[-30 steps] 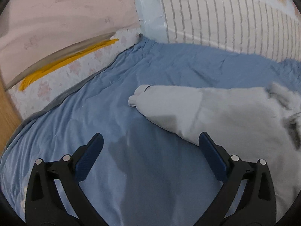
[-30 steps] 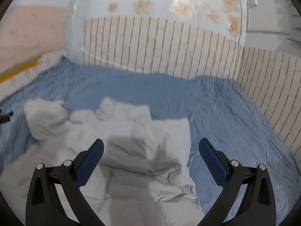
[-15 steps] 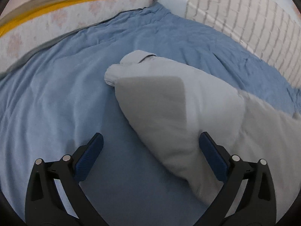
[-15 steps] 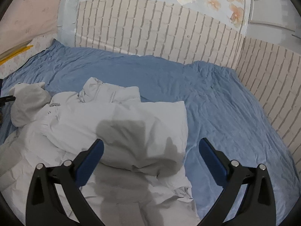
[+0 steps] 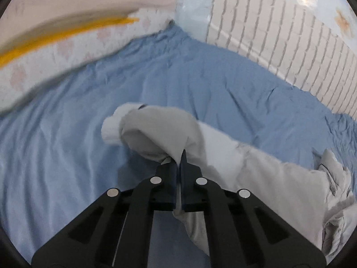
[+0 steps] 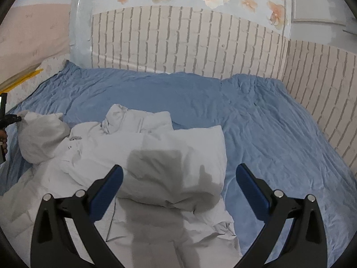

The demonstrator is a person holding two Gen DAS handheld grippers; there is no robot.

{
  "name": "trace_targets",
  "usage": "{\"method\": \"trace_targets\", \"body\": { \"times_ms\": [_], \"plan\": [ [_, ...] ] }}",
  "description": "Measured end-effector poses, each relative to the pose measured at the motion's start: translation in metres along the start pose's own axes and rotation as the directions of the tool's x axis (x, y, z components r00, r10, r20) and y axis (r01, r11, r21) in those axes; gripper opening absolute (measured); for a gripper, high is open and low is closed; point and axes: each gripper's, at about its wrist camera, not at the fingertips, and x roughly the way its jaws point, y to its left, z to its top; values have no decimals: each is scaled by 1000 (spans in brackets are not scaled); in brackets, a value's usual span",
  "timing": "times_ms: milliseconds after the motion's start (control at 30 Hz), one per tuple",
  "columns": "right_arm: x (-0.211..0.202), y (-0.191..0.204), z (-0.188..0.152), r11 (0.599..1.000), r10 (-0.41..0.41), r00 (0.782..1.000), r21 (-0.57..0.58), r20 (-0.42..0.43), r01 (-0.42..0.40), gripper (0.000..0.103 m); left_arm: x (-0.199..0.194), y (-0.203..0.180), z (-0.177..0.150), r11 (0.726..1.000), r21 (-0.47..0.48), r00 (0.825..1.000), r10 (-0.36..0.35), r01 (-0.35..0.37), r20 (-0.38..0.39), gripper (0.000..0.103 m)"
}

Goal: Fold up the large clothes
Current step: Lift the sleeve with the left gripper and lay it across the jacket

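left gripper (image 5: 178, 163) | just closed, pinching the white garment's sleeve (image 5: 160, 134) ahead of its tips | right gripper (image 6: 178, 183) | open above garment body (image 6: 156, 156) on bed (image 6: 267, 122) | advice: lift sleeve clear, carry inward, keep cloth taut

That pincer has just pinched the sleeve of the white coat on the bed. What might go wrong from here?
1. The left hand-held gripper, whose jaws have just closed, holds only a thin fold of the sleeve; a pull may slip it free.
2. The white coat lies crumpled, so folding the sleeve over could trap creases.
3. The right hand-held gripper is open above the coat and pins nothing, so the coat may drag across the blue sheet.
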Motion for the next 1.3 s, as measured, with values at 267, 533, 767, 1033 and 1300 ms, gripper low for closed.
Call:
{"method": "trace_targets", "body": {
  "times_ms": [267,533,767,1033,1300],
  "plan": [
    [-19,-10,10,999,3,999,37,48,-5,101,-119,-92,29,978,189,975,-125,90,182,0],
    [-38,-33,15,996,1,996,84,90,-9,101,-245,-250,-49,835,464,902,-403,294,154,0],
    [-56,-66,5,988,-6,998,153,63,-3,101,-300,-324,-171,680,572,848,-528,458,-51,9],
    [-63,-67,-14,989,-18,999,148,37,12,101,-379,-273,-228,686,542,829,-558,485,-36,99],
    [-111,-57,-39,994,-100,989,52,109,95,101,-459,-176,-171,843,386,834,-489,375,256,100]
  ]
}}
